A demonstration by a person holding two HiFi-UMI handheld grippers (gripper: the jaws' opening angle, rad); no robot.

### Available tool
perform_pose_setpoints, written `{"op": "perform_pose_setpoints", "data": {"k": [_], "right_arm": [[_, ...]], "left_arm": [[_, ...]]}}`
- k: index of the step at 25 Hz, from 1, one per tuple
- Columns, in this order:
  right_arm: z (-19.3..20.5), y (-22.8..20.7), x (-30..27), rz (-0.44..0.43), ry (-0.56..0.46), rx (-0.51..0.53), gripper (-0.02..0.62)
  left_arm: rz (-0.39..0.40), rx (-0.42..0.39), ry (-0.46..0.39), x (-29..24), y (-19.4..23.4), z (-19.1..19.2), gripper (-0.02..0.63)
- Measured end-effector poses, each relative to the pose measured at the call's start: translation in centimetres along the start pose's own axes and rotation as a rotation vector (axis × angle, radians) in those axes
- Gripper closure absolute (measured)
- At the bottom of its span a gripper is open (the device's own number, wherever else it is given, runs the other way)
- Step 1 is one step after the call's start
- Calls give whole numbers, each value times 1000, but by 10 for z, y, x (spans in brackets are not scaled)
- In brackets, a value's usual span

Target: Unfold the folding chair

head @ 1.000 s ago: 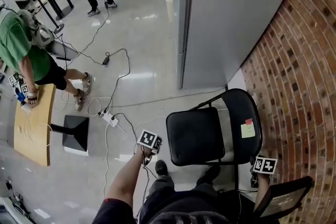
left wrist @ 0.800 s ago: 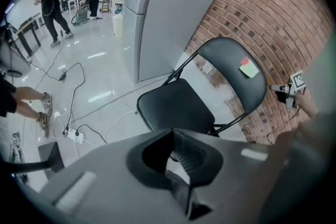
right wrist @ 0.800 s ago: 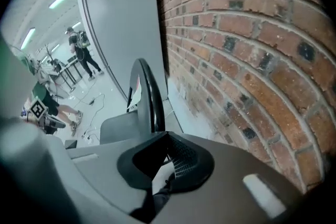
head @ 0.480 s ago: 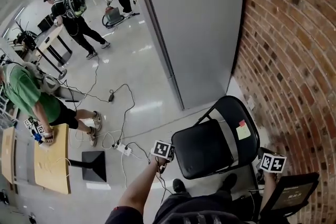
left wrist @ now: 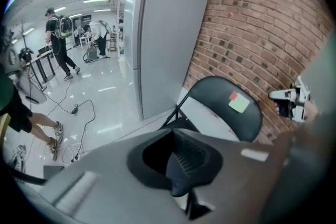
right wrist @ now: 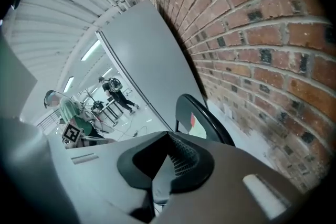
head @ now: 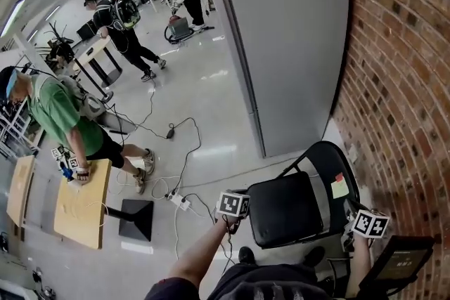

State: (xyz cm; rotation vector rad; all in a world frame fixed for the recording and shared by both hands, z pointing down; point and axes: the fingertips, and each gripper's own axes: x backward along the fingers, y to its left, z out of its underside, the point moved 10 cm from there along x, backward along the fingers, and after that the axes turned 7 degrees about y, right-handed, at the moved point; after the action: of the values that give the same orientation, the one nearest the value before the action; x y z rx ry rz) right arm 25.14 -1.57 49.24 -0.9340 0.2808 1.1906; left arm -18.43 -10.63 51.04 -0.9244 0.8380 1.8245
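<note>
We see the black metal folding chair standing open, with its padded seat down flat and its rounded backrest up. A yellow-green sticky note with a red tab sits on the backrest. The chair looked the same a second ago; what has changed is the view, which has tipped up so the chair now lies lower and further right in the head view, with more of the room showing beyond it.

The left gripper has its jaws pressed together with nothing between them. It hangs just off the seat's front-left corner, as it did before. The right gripper is likewise closed and empty, and it stays beside the backrest's right edge, as earlier.

Behind the chair rises the red brick wall, and to the chair's left-rear stands the tall grey panel. Well to the chair's left, across the glossy floor with its cables and white power strip, a person in a green shirt leans over a pale wooden bench — in the same place as in the earlier frames.
</note>
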Motion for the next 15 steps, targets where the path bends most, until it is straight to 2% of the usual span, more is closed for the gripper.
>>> {"op": "perform_pose_setpoints", "data": {"k": [3,4,7,9,11,13,15], "right_arm": [[-16,24,-9,-62,8,66,595],[-21,34,-12,-92,8,92,595],[-35,68,-21,-185,-1,186,595],[-39,93,-17,-206,-10,253,595],[-46,126,-17,-232,-36,312,595],[-63,174,-34,-300,-80,369,595],[-74,227,-45,-376,-123,425,595]], "left_arm": [[9,60,-98,20,4,-7,604],[-5,57,-143,29,5,-11,604],[-65,-44,-344,70,5,-31,604],[-90,-106,-484,99,0,-41,604],[-131,-125,-638,133,5,-54,604],[-189,-81,-806,172,28,-68,604],[-199,-14,-932,207,52,-75,604]]}}
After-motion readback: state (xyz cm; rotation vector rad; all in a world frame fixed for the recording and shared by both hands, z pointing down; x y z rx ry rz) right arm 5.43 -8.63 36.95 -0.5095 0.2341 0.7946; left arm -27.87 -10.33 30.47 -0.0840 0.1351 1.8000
